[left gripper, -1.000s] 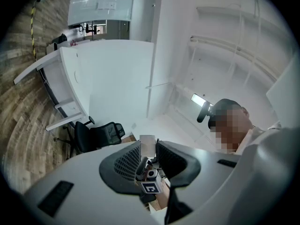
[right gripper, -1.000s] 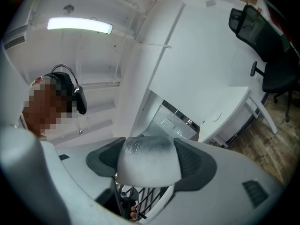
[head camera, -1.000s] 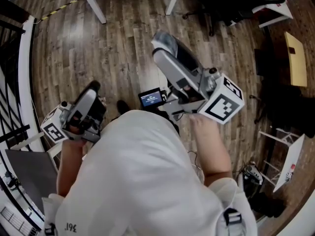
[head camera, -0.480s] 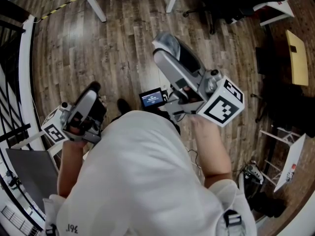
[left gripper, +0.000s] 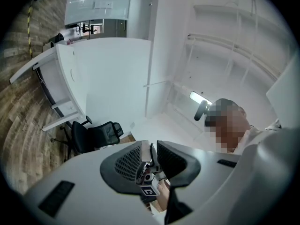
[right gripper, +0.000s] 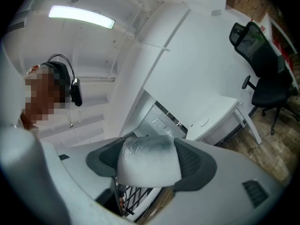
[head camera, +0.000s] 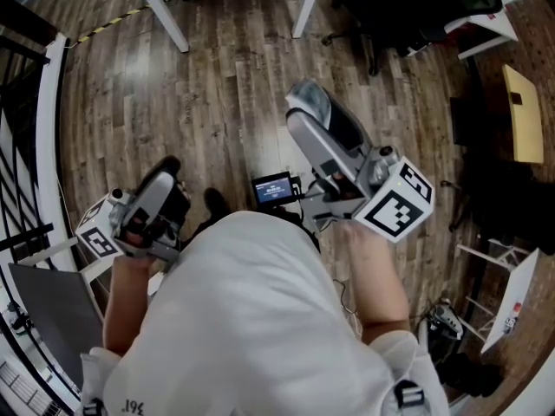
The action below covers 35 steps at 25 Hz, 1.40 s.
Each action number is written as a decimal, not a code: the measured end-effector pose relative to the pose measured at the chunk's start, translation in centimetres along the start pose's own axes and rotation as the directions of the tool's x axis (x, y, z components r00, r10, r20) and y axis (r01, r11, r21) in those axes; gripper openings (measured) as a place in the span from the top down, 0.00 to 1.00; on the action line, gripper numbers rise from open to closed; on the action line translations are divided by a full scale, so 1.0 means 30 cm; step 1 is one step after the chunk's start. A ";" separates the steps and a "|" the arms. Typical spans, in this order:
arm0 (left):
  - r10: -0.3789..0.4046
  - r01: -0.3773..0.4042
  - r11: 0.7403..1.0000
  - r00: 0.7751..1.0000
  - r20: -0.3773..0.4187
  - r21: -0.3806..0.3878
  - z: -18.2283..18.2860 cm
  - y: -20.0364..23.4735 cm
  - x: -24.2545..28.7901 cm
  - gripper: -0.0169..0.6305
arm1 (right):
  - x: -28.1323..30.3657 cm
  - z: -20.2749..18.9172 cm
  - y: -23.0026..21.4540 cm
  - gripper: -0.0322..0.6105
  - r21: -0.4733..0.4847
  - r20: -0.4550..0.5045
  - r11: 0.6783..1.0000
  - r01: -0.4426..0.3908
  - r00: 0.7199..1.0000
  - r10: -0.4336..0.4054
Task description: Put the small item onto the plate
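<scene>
Honestly, right tongs (head camera: 305, 109) grip the item (right gripper: 149, 159), left tongs (left gripper: 151, 156) sit nearly closed and empty, so hold firm, no plate ahead.

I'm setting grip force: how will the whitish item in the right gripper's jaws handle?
The whitish item held by the right gripper looks soft and probably light; its rounded edges bulge past the pads. Its glossy, crinkled top hints at a slippery film.
</scene>
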<state>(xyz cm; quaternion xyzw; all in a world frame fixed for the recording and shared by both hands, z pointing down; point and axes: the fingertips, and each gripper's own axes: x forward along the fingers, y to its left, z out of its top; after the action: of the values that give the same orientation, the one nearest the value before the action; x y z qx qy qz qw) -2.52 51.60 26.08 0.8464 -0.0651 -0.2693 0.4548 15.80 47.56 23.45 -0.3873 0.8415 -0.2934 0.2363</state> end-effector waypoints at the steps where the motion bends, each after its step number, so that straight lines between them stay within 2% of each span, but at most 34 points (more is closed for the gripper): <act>1: 0.003 -0.003 1.000 1.000 0.000 -0.001 -0.009 0.003 0.013 0.81 | -0.008 0.006 -0.008 0.46 0.000 -0.004 1.000 -0.001 1.000 0.001; 6: 0.006 -0.006 1.000 1.000 -0.003 -0.005 -0.058 0.018 0.072 0.81 | -0.046 0.038 -0.053 0.46 -0.009 -0.020 1.000 0.002 1.000 -0.002; 8: 0.006 -0.006 1.000 1.000 0.004 0.003 -0.075 0.018 0.087 0.90 | -0.066 0.052 -0.068 0.46 -0.012 -0.023 1.000 0.003 1.000 -0.003; 12: 0.011 -0.011 1.000 1.000 0.018 0.013 -0.109 0.030 0.129 0.96 | -0.110 0.070 -0.117 0.46 0.002 -0.031 1.000 0.008 0.999 -0.008; 20: 0.059 -0.060 0.998 0.998 0.019 0.011 -0.140 0.070 0.152 0.96 | -0.106 0.077 -0.178 0.46 0.025 -0.055 1.000 0.004 0.998 -0.002; 28: 0.062 -0.061 0.998 0.998 0.029 -0.017 -0.038 0.166 0.138 0.96 | 0.008 0.053 -0.232 0.46 0.018 -0.076 0.999 0.027 0.997 -0.025; 35: 0.043 -0.043 0.999 0.999 -0.006 -0.022 0.196 0.281 0.182 0.96 | 0.204 0.084 -0.297 0.46 0.023 -0.055 0.996 0.087 0.995 -0.086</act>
<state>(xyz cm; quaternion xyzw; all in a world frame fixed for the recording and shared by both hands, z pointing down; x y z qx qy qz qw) 0.22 40.47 28.11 0.8404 -0.0792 -0.2579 0.4701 18.35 37.23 26.63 -0.4124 0.8262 -0.3244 0.2054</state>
